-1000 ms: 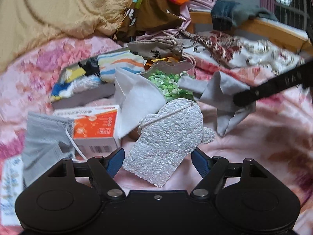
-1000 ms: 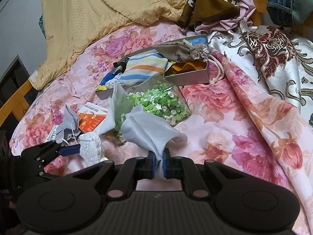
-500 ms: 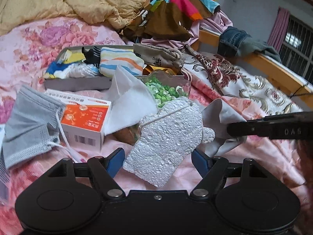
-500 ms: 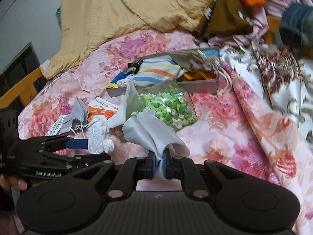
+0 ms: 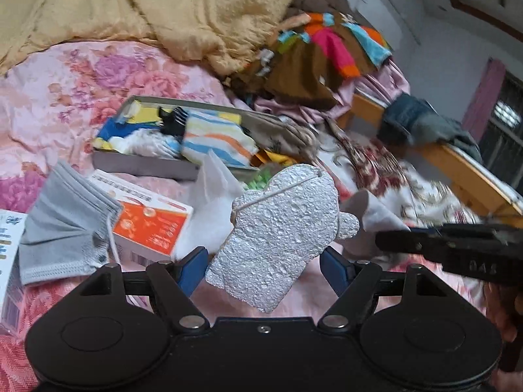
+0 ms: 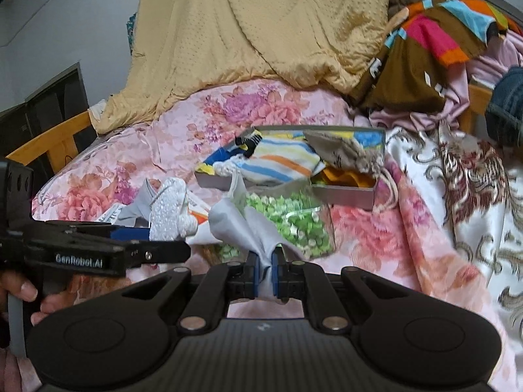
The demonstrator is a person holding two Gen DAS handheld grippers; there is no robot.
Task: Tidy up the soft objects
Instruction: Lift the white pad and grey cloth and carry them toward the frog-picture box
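Observation:
My left gripper holds a white bumpy mitten-shaped sponge between its blue pads, above the bed; the sponge also shows in the right wrist view. My right gripper is shut on a pale grey cloth and holds it up; the cloth also shows in the left wrist view. A grey tray lies beyond on the floral bedspread, full of a striped pouch, socks and a tan drawstring bag.
A bag of green pieces lies in front of the tray. An orange box and a grey face mask lie at the left. A yellow blanket, piled clothes and a wooden bed rail stand behind.
Both grippers have risen and tilted up, carrying the sponge and the grey cloth higher. The tray now sits lower and farther in both views.

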